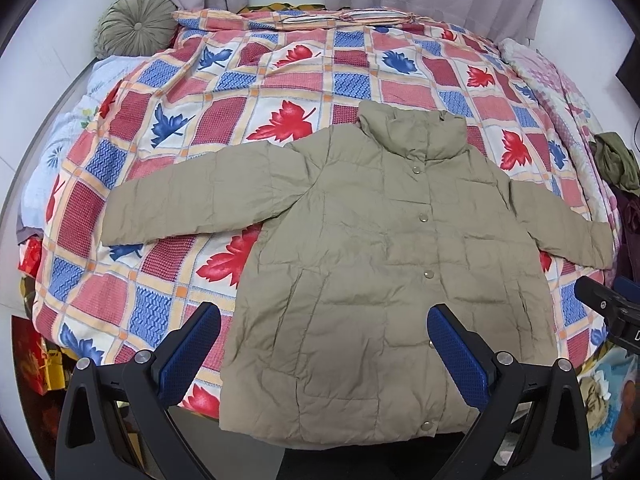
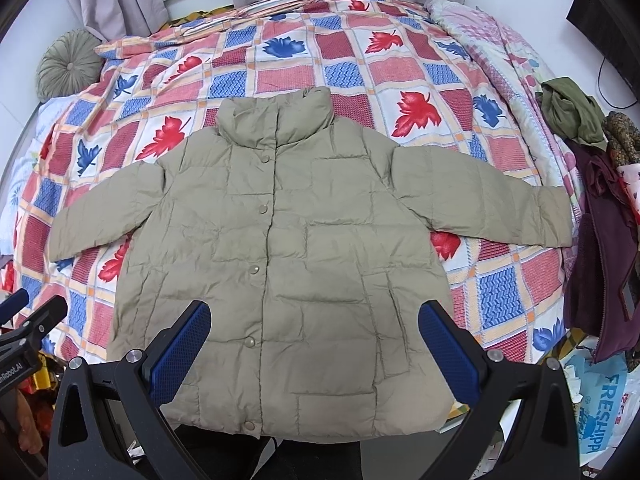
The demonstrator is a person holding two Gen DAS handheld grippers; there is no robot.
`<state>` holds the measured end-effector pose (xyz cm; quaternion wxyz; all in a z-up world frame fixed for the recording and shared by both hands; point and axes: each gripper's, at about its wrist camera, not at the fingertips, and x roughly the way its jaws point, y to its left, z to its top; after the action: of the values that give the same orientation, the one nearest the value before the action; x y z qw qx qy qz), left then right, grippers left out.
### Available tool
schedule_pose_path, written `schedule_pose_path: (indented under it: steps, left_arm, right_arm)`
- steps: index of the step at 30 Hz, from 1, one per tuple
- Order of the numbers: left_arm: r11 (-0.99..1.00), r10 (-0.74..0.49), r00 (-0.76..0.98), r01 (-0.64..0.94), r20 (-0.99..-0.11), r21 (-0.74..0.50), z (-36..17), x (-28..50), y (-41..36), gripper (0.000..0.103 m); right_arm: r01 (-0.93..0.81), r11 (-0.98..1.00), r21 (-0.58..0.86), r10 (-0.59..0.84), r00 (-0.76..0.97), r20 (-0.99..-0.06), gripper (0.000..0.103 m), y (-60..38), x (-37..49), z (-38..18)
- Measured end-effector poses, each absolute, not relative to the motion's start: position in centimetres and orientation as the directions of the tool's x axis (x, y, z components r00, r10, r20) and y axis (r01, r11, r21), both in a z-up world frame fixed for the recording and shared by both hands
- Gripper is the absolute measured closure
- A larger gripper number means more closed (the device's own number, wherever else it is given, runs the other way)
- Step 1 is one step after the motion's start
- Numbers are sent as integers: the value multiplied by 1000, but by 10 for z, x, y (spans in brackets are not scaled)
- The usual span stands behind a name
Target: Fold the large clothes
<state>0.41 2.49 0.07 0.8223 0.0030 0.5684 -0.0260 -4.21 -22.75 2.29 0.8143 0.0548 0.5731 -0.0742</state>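
Left wrist view shows the quilted khaki puffer jacket [image 1: 360,248] spread flat, snapped shut, on the leaf-patterned patchwork bedspread [image 1: 224,80], both the left gripper [image 1: 324,346] and right gripper [image 2: 314,342] wide open and empty above its hem; soft, light, probably slippery, best pinched at a sleeve cuff.

One jacket [image 2: 280,248], perhaps five snaps, one round cushion [image 2: 68,65].

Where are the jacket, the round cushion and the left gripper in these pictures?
jacket [image 1: 360,240]: left wrist view, on its chest beside the snaps.
round cushion [image 1: 134,24]: left wrist view, near its centre button.
left gripper [image 1: 324,344]: left wrist view, midway between its open fingertips.
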Motion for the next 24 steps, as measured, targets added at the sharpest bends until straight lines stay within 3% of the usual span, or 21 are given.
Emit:
schedule_pose_path:
  steps: [13, 18, 24]
  left_arm:
    - [975, -59, 257, -191, -965, -110, -90, 44, 151, 0]
    - [924, -161, 289, -292, -944, -247, -139, 66, 206, 0]
    - [790, -337, 389, -379, -857, -482, -203, 99, 264, 0]
  right_arm:
    - [111, 987, 116, 80, 285, -955, 0, -160, -7, -35]
    - [42, 990, 134, 118, 270, -956, 0, -124, 13, -78]
    - [-20, 982, 187, 188, 185, -965, 0, -84, 40, -137]
